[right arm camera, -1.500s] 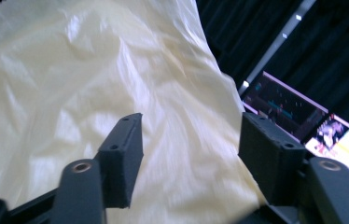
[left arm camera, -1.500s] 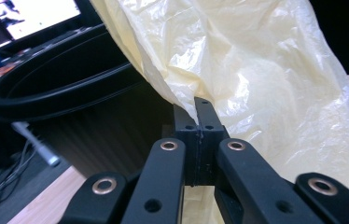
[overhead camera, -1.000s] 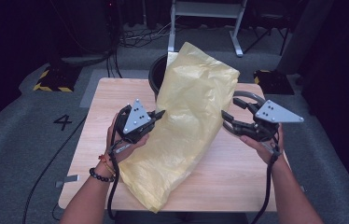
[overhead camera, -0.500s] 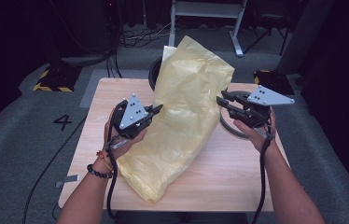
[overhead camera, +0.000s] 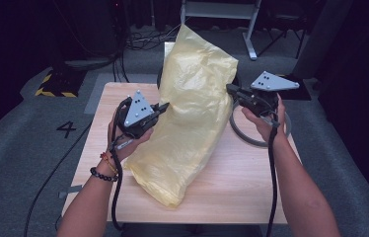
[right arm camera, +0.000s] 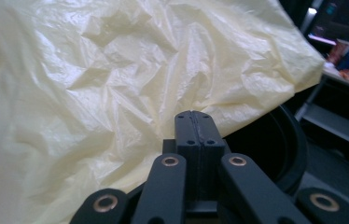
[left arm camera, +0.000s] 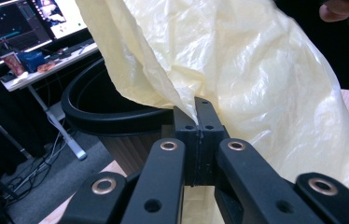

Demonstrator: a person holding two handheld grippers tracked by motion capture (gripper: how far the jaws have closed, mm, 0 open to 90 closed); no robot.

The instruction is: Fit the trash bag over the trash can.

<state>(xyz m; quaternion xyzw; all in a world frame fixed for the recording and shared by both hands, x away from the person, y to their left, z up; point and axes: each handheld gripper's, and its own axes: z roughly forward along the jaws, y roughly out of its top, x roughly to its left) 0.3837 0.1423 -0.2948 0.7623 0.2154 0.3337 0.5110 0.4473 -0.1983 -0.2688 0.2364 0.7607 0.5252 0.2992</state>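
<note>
bin: far rim and inside hidden behind the yellow bag at centre of the left gripper view
ring: its upper arc hidden behind the right hand
right gripper grip: film between the pads too thin to tell
bag top: cut off by the upper edge in both gripper views

A: Item, centre of frame: bag?
B: Thin yellow plastic film, crinkled, faintly glossy, translucent.
A: Surface, lower frame?
B: Pale wood grain, smooth, matt.
A: Left tool?
B: Black plastic, matt; brass-coloured rivets.
</note>
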